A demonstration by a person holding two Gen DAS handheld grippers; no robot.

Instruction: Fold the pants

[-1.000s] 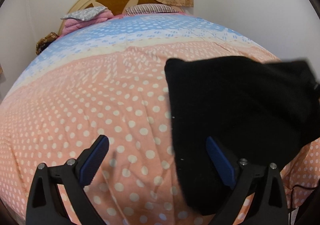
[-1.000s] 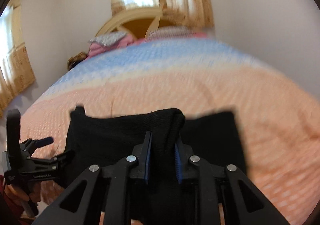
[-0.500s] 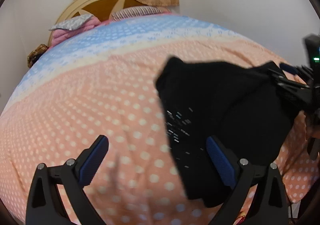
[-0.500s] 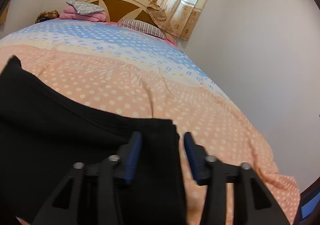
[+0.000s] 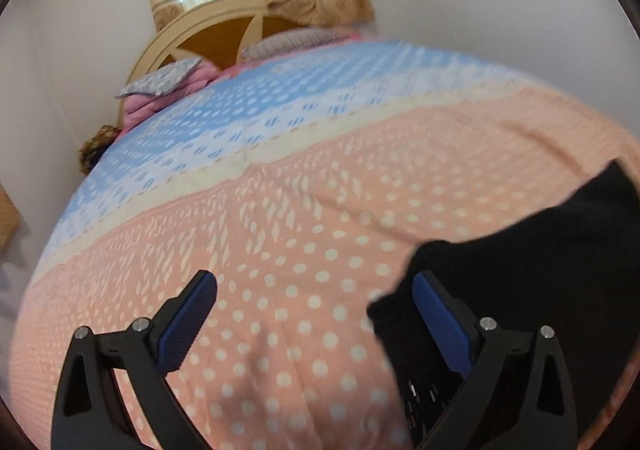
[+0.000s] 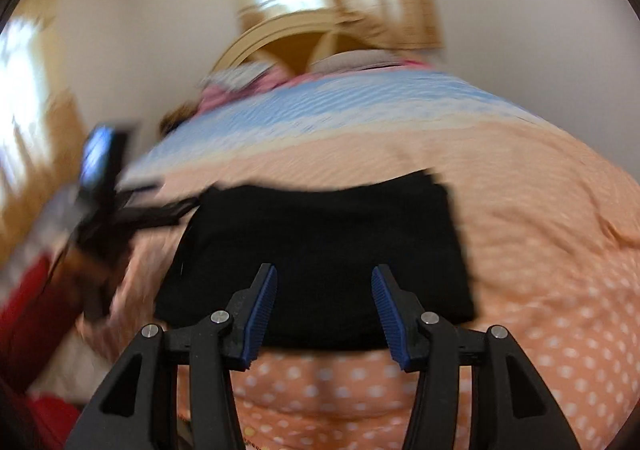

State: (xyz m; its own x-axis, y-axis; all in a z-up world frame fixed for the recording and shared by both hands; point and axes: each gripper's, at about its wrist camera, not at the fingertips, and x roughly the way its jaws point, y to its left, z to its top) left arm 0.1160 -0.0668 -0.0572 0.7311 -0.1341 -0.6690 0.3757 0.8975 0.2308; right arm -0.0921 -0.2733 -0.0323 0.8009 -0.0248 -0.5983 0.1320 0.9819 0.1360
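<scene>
Item, pants (image 6: 320,250): folded black slab flat on the near bed (image 6: 540,250), between my tongs, left (image 5: 314,316) wide and empty, right (image 6: 324,300) half-open and empty; risk: a fingertip snagging an edge could undo the fold.

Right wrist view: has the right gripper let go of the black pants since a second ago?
Yes. The right gripper clamped a raised fold then; now its jaws stand apart with nothing pinched, and the black pants lie flat on the bedspread.
</scene>
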